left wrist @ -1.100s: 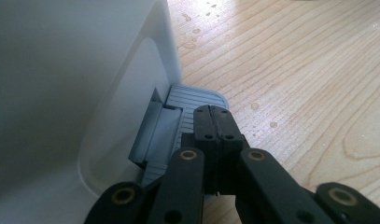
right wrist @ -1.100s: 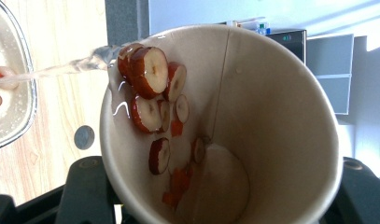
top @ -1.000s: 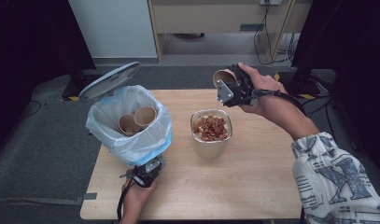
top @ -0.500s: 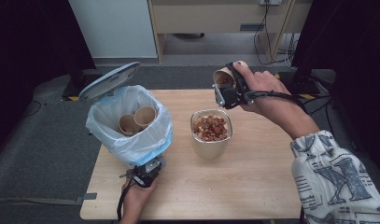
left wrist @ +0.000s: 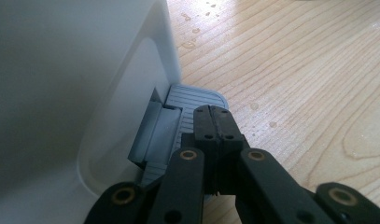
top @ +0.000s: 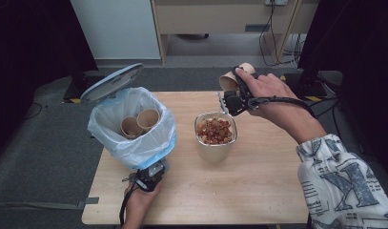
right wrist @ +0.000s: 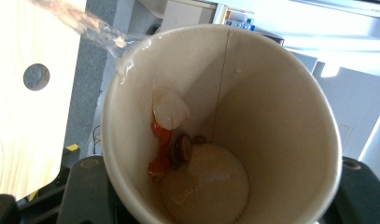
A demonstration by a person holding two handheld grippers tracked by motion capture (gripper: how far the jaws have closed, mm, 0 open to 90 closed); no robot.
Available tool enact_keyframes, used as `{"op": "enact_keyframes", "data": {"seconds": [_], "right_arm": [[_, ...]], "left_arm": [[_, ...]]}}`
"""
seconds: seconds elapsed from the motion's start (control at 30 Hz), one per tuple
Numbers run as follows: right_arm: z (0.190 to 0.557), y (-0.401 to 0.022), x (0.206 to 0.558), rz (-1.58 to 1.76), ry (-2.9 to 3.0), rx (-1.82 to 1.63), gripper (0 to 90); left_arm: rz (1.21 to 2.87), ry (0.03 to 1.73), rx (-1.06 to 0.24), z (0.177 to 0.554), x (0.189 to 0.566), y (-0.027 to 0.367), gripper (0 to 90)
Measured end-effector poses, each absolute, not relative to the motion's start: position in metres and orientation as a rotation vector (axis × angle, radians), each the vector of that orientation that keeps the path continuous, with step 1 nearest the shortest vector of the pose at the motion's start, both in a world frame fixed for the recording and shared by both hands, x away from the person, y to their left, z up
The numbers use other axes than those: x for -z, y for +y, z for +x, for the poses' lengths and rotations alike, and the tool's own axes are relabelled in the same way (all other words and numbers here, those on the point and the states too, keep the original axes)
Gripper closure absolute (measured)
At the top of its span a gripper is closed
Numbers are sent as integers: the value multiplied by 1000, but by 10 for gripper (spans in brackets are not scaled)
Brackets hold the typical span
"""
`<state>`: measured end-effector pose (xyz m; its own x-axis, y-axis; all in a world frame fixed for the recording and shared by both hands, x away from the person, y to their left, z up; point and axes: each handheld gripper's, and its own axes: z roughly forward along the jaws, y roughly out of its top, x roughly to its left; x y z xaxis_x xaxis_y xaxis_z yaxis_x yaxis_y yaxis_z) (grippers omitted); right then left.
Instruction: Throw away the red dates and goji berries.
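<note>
Since the earlier frame, the right gripper (top: 233, 93) has tipped its paper cup (top: 229, 79) further, mouth now facing away over the table's (top: 258, 191) far edge, beyond the food-filled container (top: 215, 135). Its jaws clamp the cup, which holds a few scraps and liquid at its rim. Down at the bin's (top: 134, 129) base, the left gripper (left wrist: 214, 122) presses its closed jaws on the grey pedal (left wrist: 190, 100); the lid (top: 110, 83) stands open.

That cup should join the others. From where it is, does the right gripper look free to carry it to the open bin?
Probably yes: the lid stands open, and the right gripper holds the cup above the food container.
</note>
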<state>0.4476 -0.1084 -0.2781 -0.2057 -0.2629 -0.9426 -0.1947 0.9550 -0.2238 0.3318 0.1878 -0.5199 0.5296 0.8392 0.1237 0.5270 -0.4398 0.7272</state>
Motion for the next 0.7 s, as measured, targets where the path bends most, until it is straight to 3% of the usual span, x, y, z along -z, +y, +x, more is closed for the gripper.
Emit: {"op": "enact_keyframes", "data": {"seconds": [0.7], "right_arm": [[447,-106,281,-372,1777,84,376]], "left_arm": [[2134,1103,-634,332,520,188,891]]}}
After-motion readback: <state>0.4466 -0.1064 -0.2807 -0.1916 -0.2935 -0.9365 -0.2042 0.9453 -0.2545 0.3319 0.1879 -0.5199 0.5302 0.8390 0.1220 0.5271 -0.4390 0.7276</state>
